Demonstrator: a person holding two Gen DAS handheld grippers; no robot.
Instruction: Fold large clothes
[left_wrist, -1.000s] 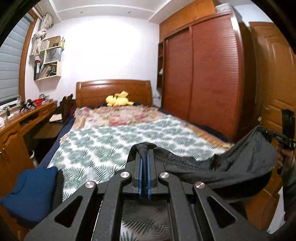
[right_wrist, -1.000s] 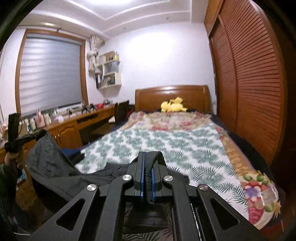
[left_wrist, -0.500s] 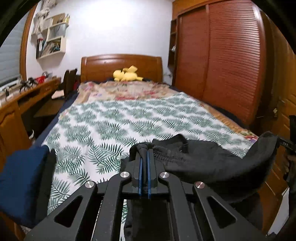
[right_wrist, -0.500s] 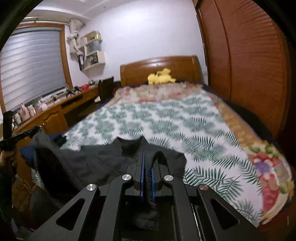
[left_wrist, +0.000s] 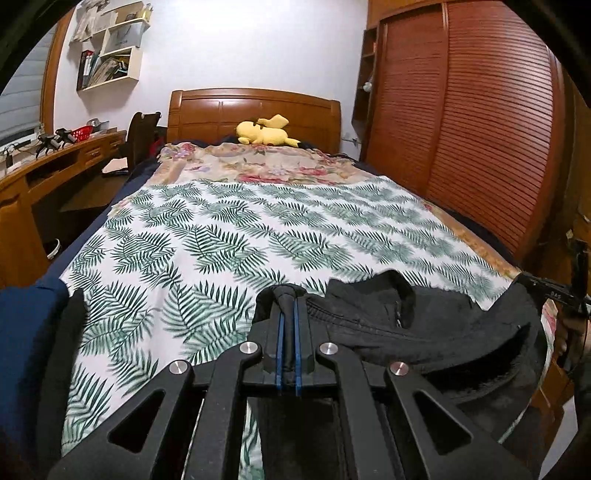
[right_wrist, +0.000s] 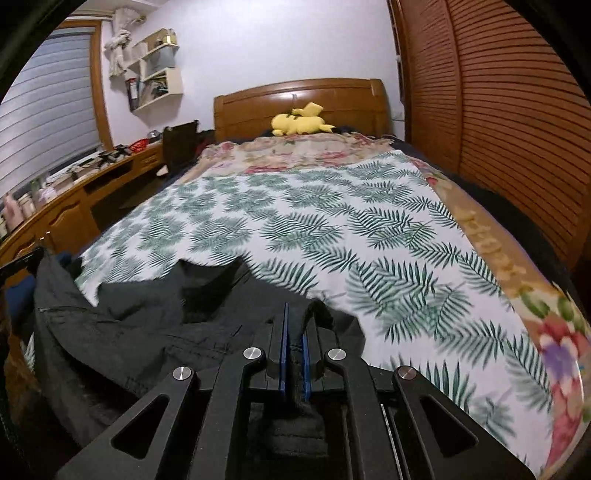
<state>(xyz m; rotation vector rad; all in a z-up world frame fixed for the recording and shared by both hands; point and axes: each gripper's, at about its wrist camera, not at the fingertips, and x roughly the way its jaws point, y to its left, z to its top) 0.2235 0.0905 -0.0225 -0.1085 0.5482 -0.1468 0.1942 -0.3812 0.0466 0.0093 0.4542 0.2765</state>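
The black jacket's (left_wrist: 424, 328) lower part drops out of sight below both tools. The left tool (left_wrist: 287, 306) is clamped together on a bunched jacket edge; the right tool (right_wrist: 294, 325) likewise pinches a fold, and the garment stretches between them over the foot of the bed (left_wrist: 221, 236). White lettering on the right tool's far body is too small to read. A yellow plush toy (left_wrist: 264, 132) lies by the bed's headboard (left_wrist: 255, 110).
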